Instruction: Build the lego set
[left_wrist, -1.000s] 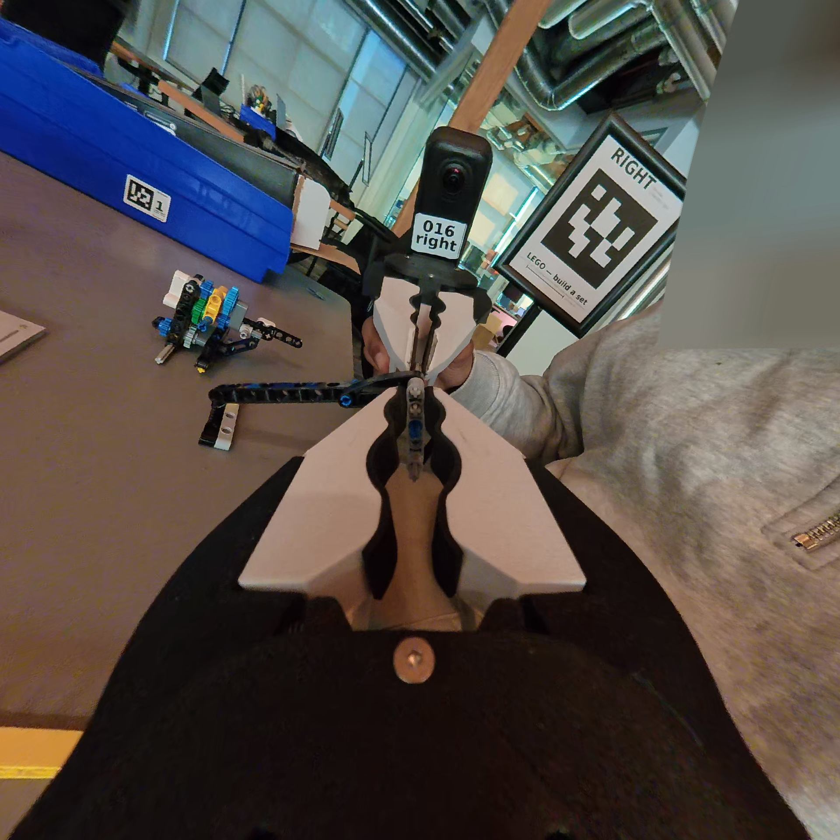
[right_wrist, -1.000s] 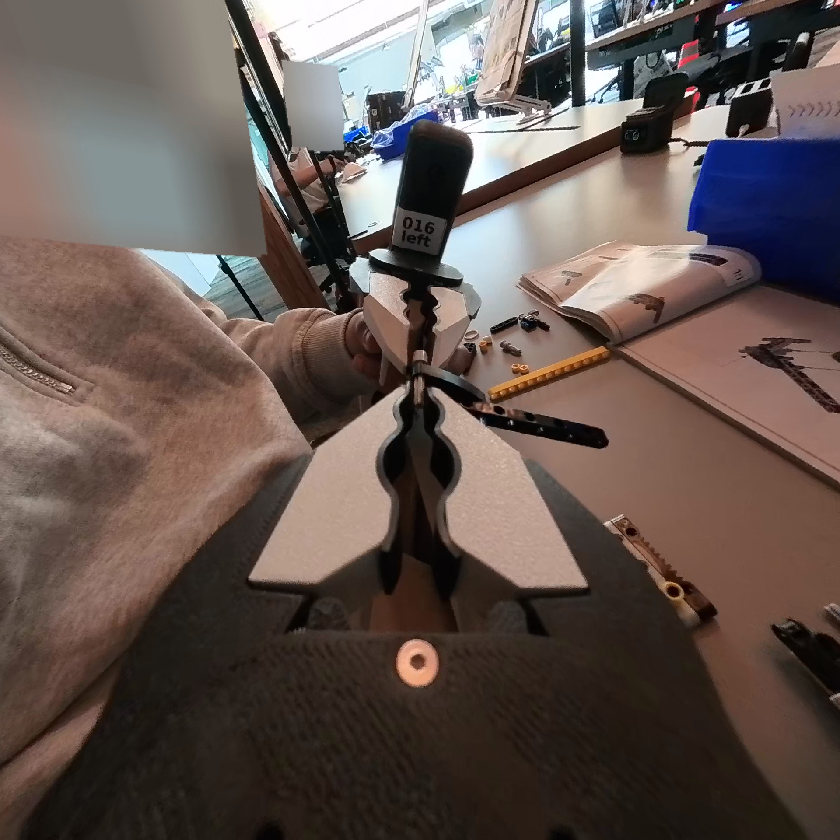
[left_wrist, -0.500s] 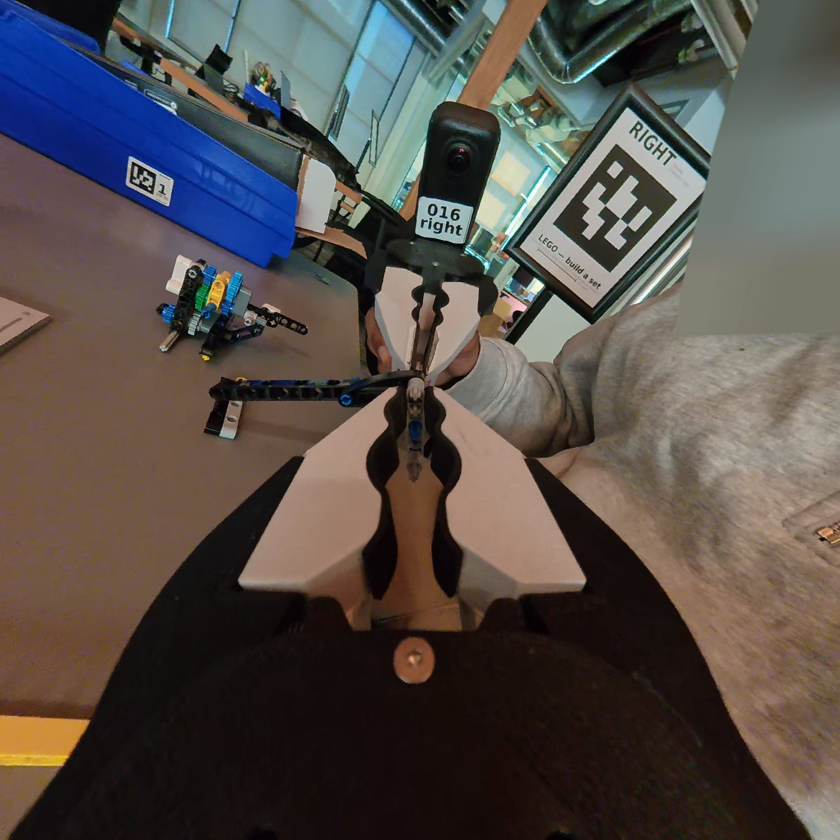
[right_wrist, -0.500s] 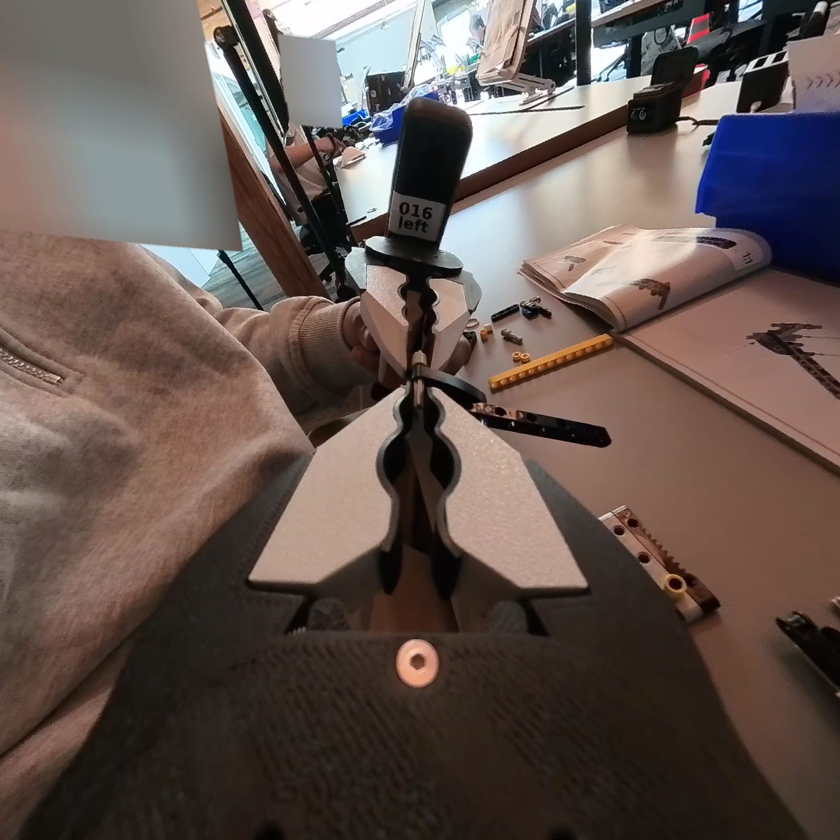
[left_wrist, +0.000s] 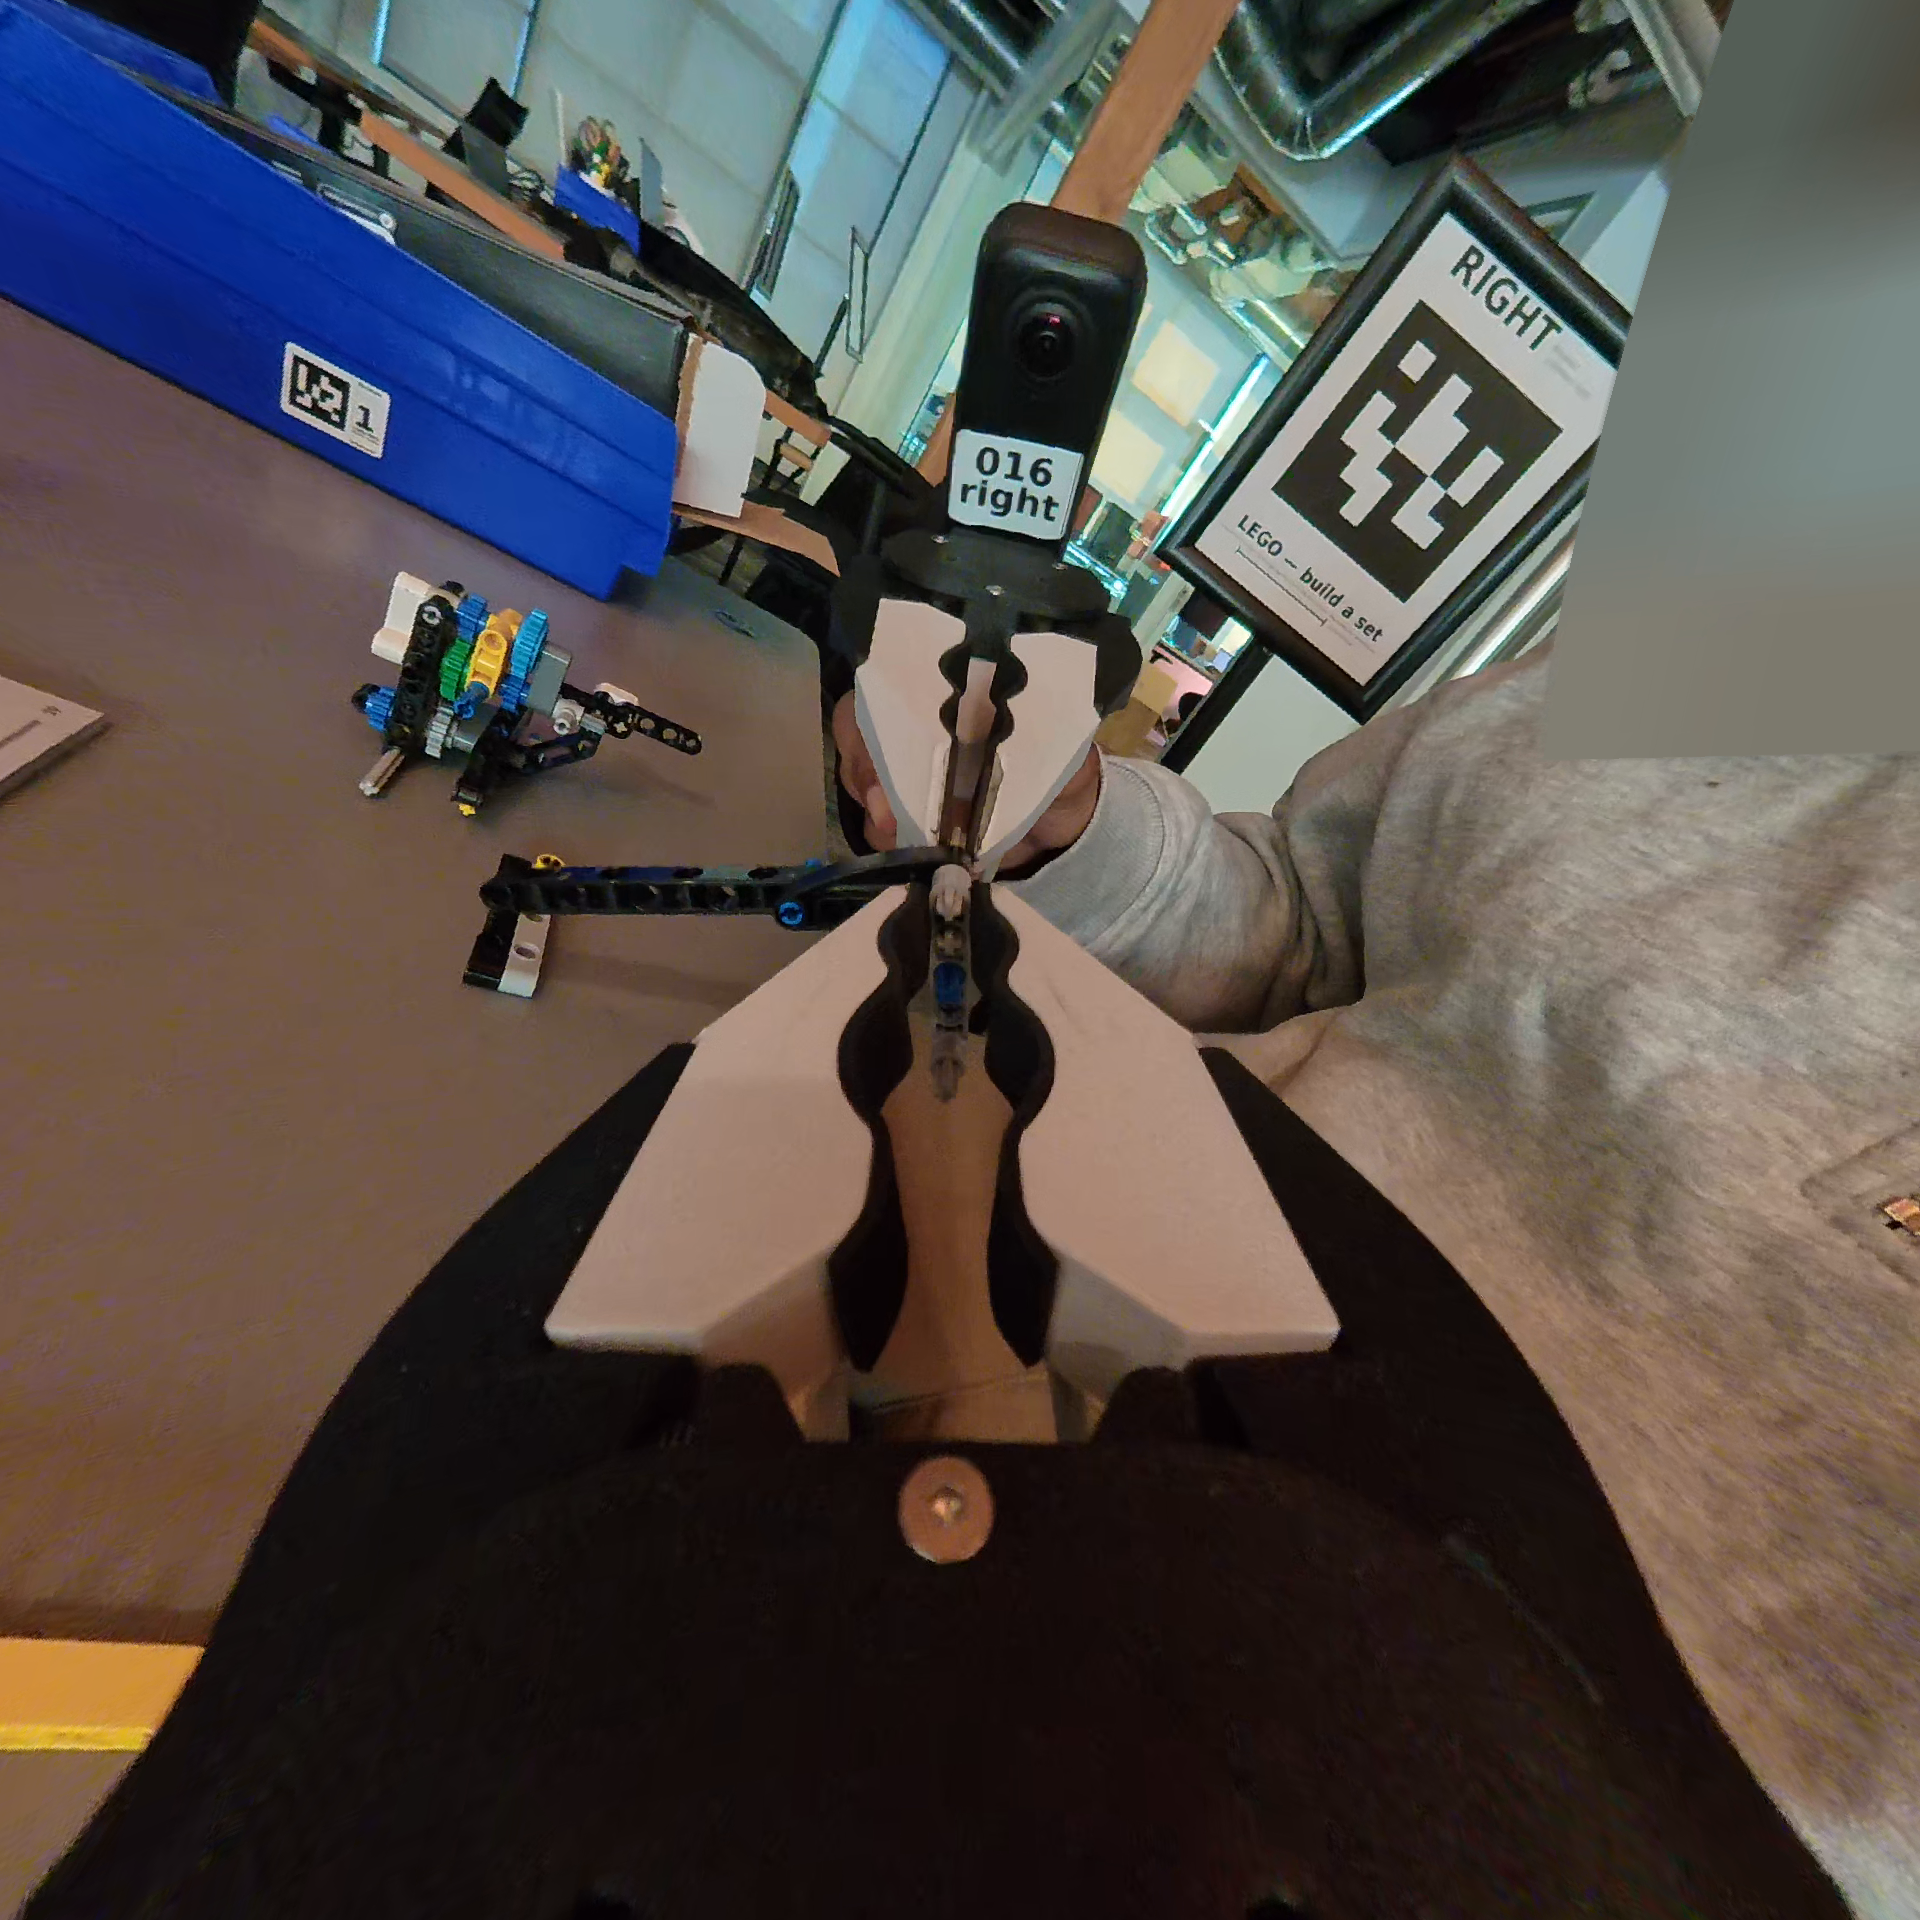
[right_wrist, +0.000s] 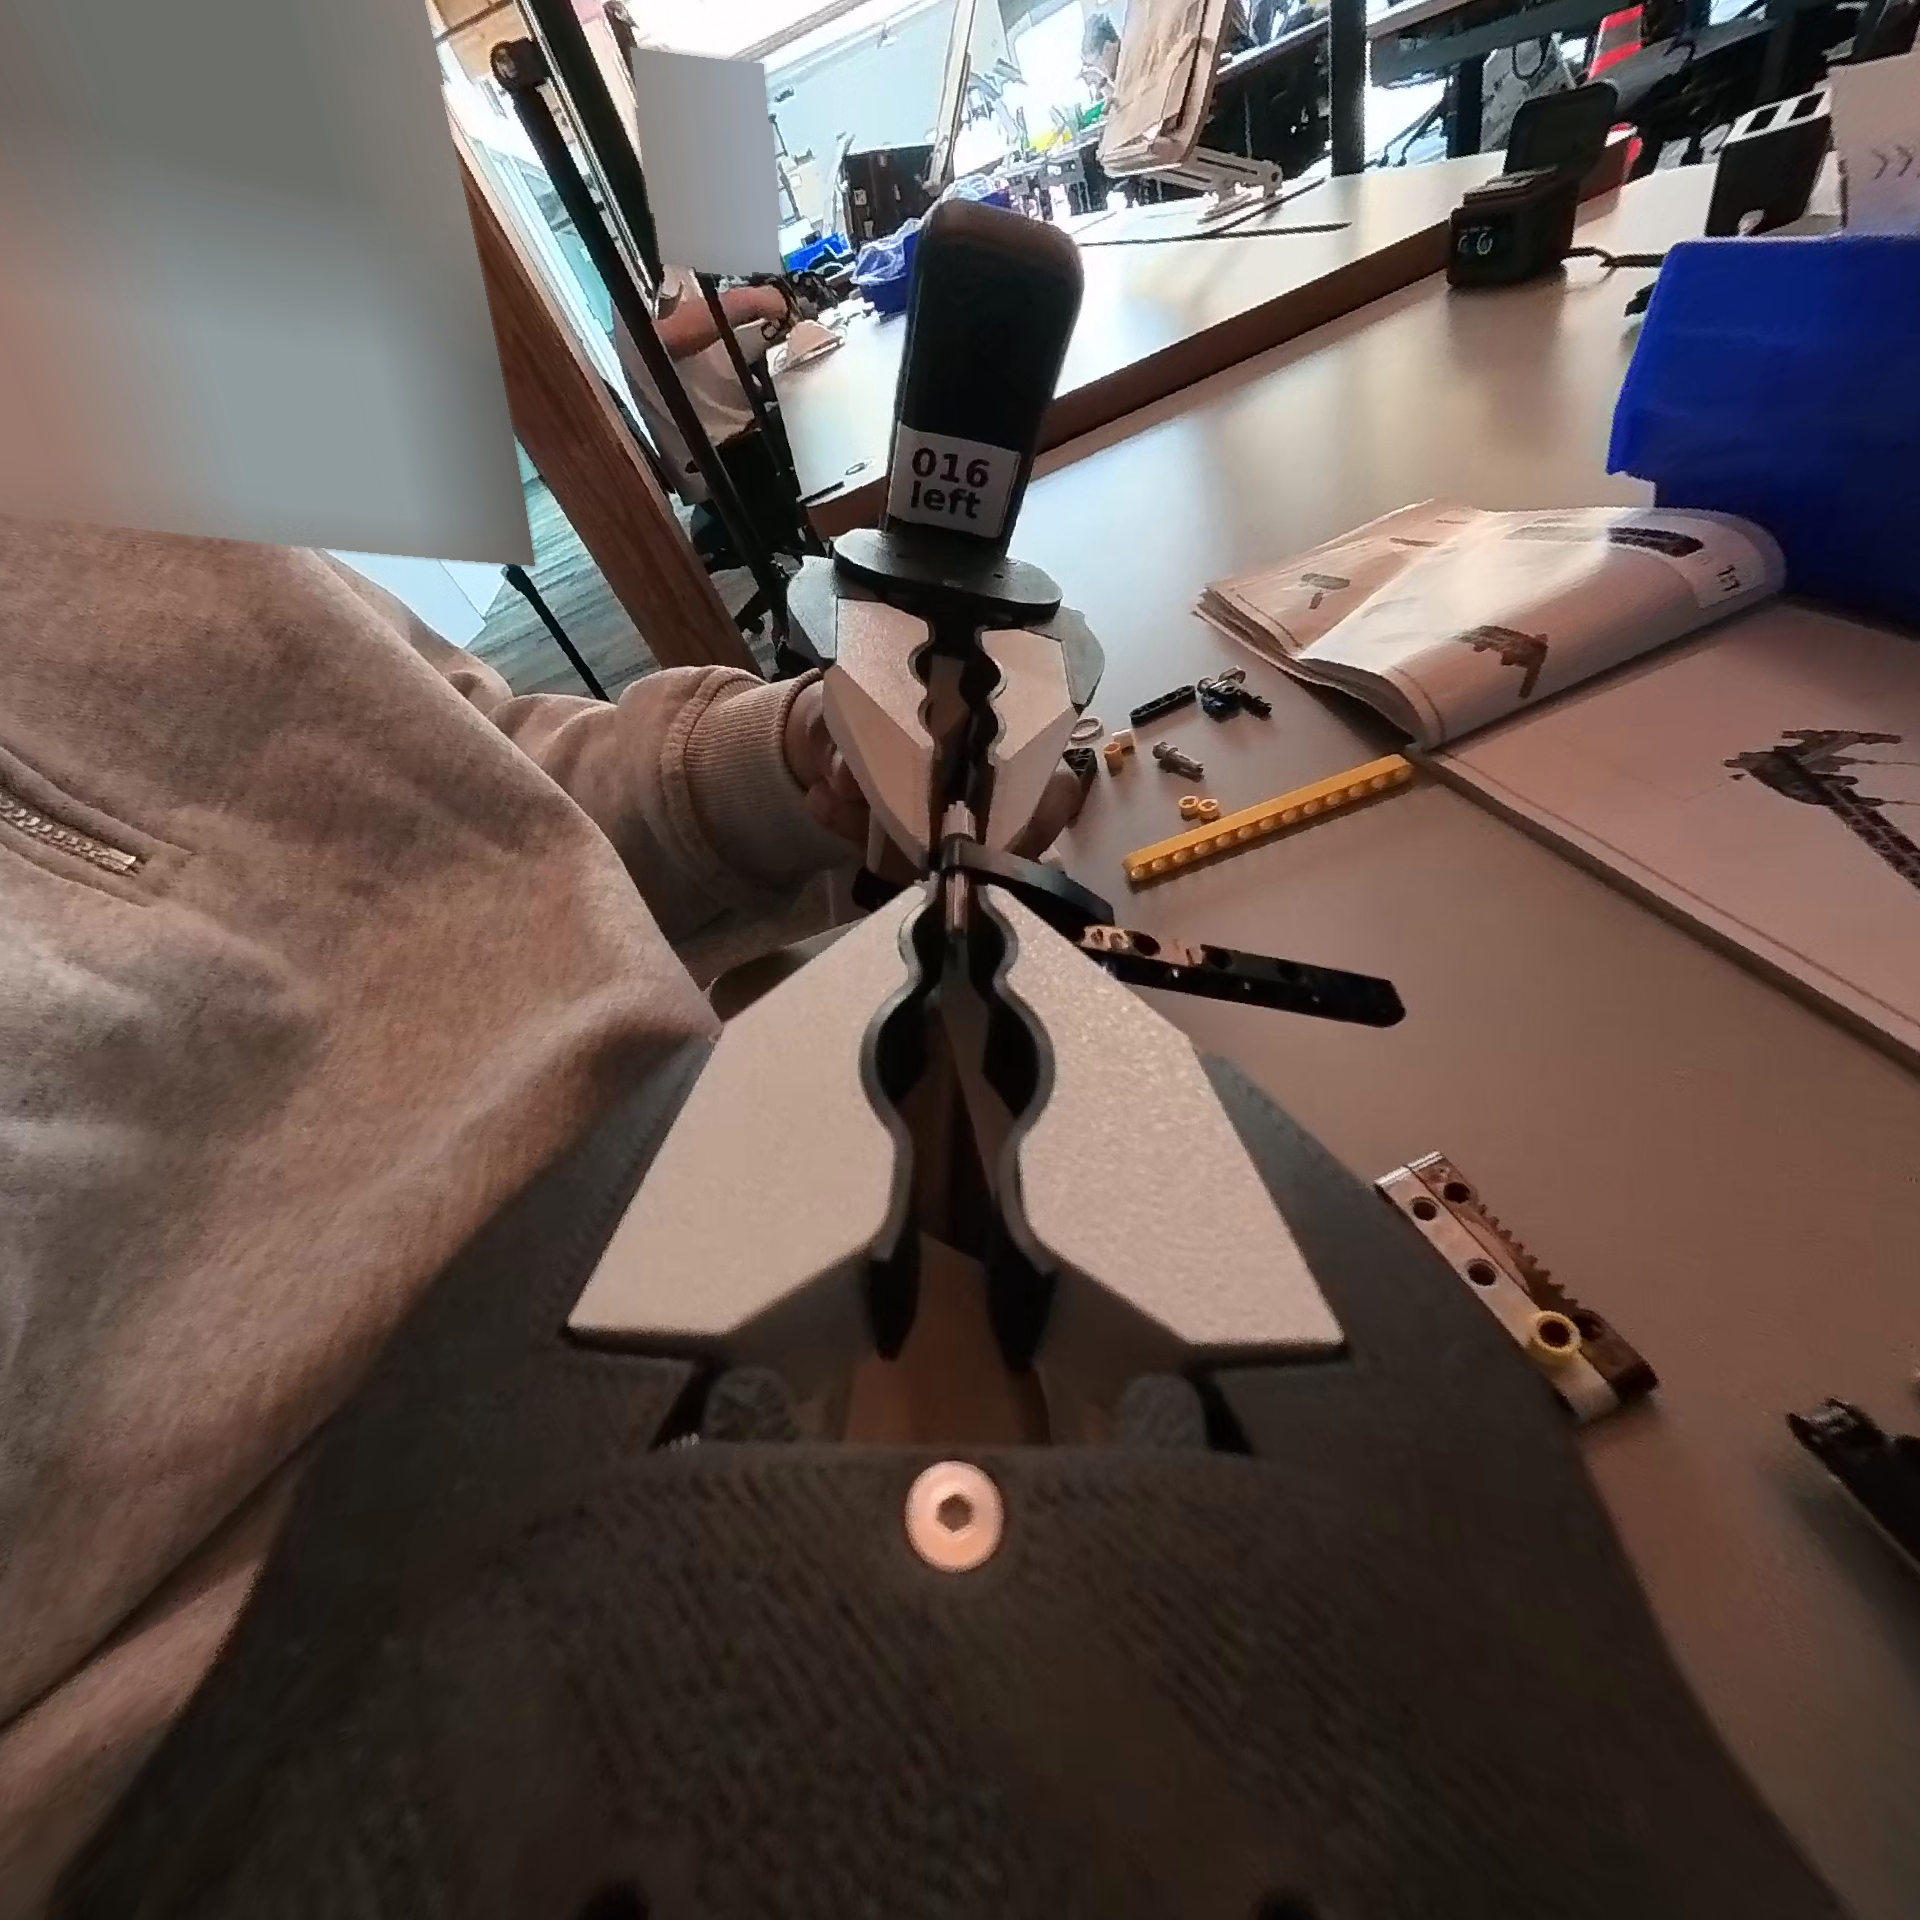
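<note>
My left gripper (left_wrist: 951, 902) is shut on a small thin Lego piece (left_wrist: 948, 987) with a blue pin and a grey axle tip. My right gripper (right_wrist: 953, 894) faces it tip to tip and is shut on the end of a long black beam assembly (right_wrist: 1247, 977). In the left wrist view the beam (left_wrist: 665, 891) juts left above the table, with a black-and-white piece (left_wrist: 509, 951) at its far end. The right gripper (left_wrist: 961, 831) and the left gripper (right_wrist: 961, 821) each show in the other's view. The axle tip meets the beam's end.
A colourful gear sub-assembly (left_wrist: 478, 675) and a blue bin (left_wrist: 312, 343) are on the table (left_wrist: 208, 1039). The right wrist view shows a yellow beam (right_wrist: 1268, 816), small loose parts (right_wrist: 1174, 748), an open booklet (right_wrist: 1486, 613), a toothed rack with a white beam (right_wrist: 1507, 1278), and my grey sleeve (right_wrist: 312, 935). My left and right fingertips are right by each other. Both grippers' tips are roughly 15 cm from the colourful gear sub-assembly (left_wrist: 478, 675).
Both grippers stay shut and tip to tip. The held pieces have shifted only slightly against the table.
</note>
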